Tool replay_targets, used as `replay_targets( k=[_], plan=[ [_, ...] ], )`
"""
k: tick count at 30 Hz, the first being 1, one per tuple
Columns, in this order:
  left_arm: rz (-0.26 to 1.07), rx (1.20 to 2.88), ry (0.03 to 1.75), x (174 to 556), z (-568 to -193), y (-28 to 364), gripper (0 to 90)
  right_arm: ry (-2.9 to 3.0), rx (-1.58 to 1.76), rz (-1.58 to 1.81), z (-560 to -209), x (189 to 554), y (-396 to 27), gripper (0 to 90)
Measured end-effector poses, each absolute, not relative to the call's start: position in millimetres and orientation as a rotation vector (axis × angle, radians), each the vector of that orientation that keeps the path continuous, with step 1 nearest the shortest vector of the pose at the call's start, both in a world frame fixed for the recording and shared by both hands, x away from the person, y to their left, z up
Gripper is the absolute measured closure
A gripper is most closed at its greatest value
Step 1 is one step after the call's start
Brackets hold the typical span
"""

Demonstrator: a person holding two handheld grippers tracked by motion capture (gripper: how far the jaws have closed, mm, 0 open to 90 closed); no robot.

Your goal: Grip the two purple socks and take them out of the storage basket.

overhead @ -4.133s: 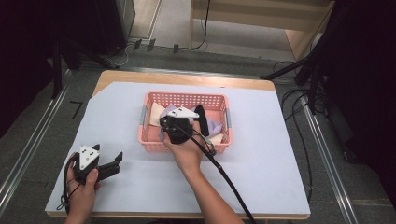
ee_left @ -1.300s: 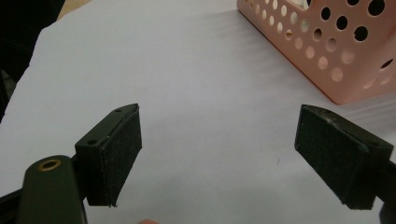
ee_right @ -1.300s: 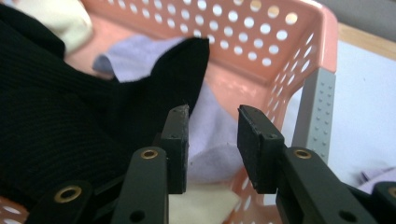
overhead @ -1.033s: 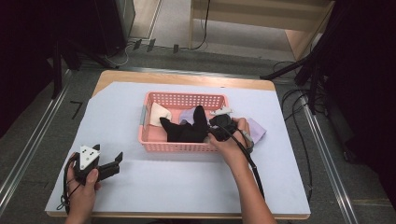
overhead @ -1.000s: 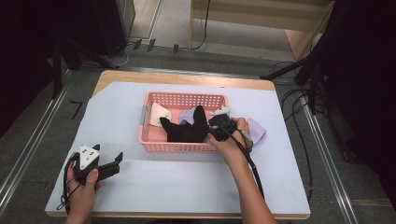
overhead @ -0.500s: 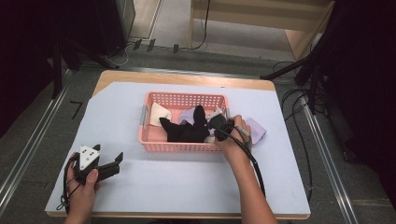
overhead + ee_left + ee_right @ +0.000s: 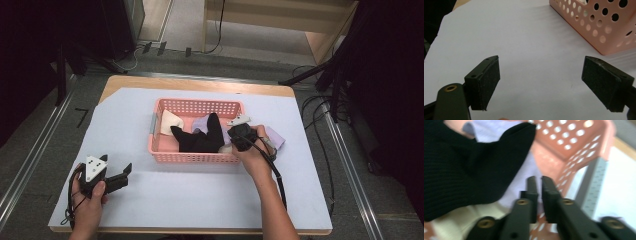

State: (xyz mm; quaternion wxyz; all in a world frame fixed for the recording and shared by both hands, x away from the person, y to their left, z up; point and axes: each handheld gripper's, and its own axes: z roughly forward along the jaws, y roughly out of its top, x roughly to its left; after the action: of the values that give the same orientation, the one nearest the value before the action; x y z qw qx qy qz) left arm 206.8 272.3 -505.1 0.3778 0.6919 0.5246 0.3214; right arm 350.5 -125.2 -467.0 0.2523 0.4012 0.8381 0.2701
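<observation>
The high view shows the full layout: a pink basket [image 7: 195, 157] stands mid-tabletop [image 7: 200, 200], and a black sock [image 7: 200, 137] lies inside it between a cream cloth [image 7: 167, 121] and a lavender cloth [image 7: 202, 124]. The sock's long axis runs roughly left to right along the basket's near wall, with one end turned up toward the far wall. The right claw [image 7: 231, 142] sits at the basket's right end, just beside the sock. The right gripper view adds detail: the right claw [image 7: 539, 185] has its jaws almost pressed together, a narrow slit between them; they have just been closing and then easing slightly apart, and no cloth is clearly seen between them. The sock [image 7: 469, 167] spreads across the left of that view, its tip pointing toward the perforated wall. The left claw [image 7: 120, 180] rests low on the tabletop, well apart from the basket; the left gripper view shows the left claw [image 7: 540, 82] spread wide over bare white surface.
</observation>
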Motion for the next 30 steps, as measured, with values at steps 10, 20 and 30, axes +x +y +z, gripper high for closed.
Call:
replay_targets(
  k=[10, 20, 30],
  plan=[
    [0.819, 1.775, 1.338, 207, -505, 273, 16.1, 2.499, 0.924, 0.489, -470, 356, -110, 51.9],
    [0.815, 1.773, 1.335, 207, -505, 273, 16.1, 2.647, 0.864, 0.59, -462, 361, -117, 54.0],
    [0.817, 1.773, 1.336, 207, -505, 272, 16.3, 2.66, 0.849, 0.517, -462, 363, -110, 54.5]
  ],
)
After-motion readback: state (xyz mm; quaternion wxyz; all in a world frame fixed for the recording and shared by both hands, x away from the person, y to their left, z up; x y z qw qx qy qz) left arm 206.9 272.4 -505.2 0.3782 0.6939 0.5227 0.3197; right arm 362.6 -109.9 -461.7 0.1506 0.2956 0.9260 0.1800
